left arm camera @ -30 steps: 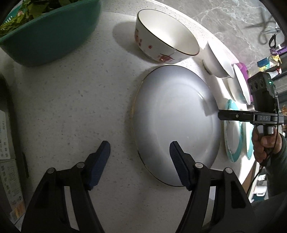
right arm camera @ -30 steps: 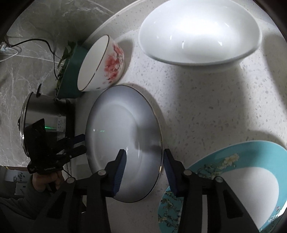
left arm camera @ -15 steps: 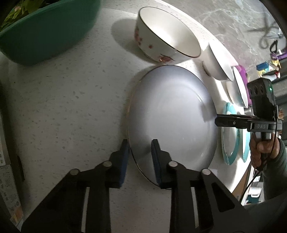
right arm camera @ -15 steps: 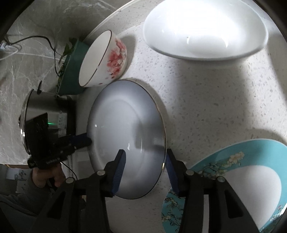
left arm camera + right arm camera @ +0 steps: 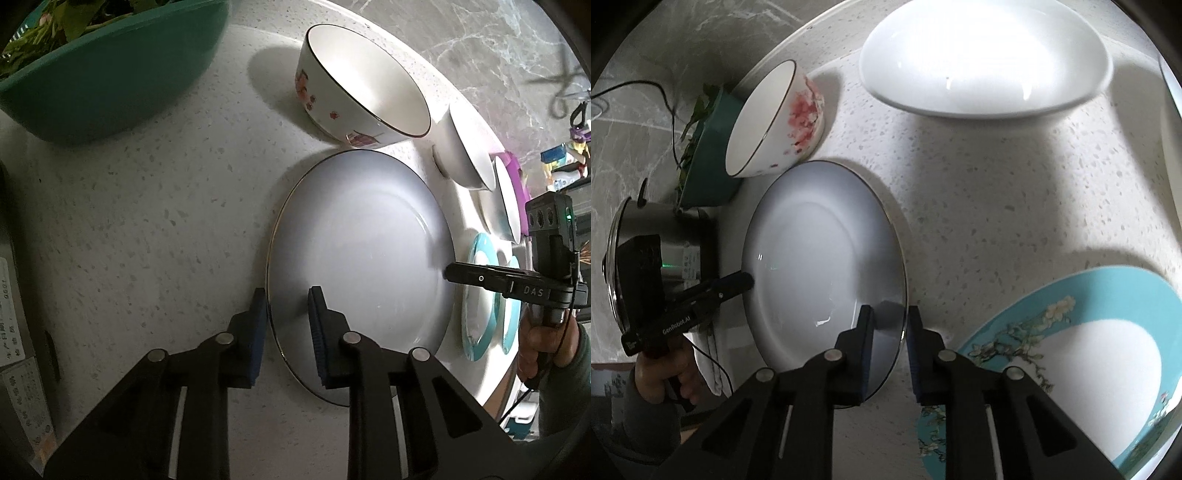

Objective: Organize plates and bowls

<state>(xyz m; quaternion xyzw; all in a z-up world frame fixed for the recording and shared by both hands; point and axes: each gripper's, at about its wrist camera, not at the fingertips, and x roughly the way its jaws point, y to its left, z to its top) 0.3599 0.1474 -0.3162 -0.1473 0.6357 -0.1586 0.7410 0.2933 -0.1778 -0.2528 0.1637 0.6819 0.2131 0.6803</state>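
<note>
Both grippers (image 5: pixel 287 328) (image 5: pixel 889 345) astride grey plate (image 5: pixel 362 251), rim contact unclear

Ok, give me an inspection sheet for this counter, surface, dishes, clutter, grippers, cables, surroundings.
Surface: speckled white counter, dry-looking.
Job's things: grey plate flat; floral bowl close beside it; white bowl; teal floral plate.
Clutter: teal basin of greens; steel pot.
Grippers: left gripper and right gripper each closed on opposite rims of the grey plate.
Cables: black cord behind the basin.
Surroundings: marbled wall.
</note>
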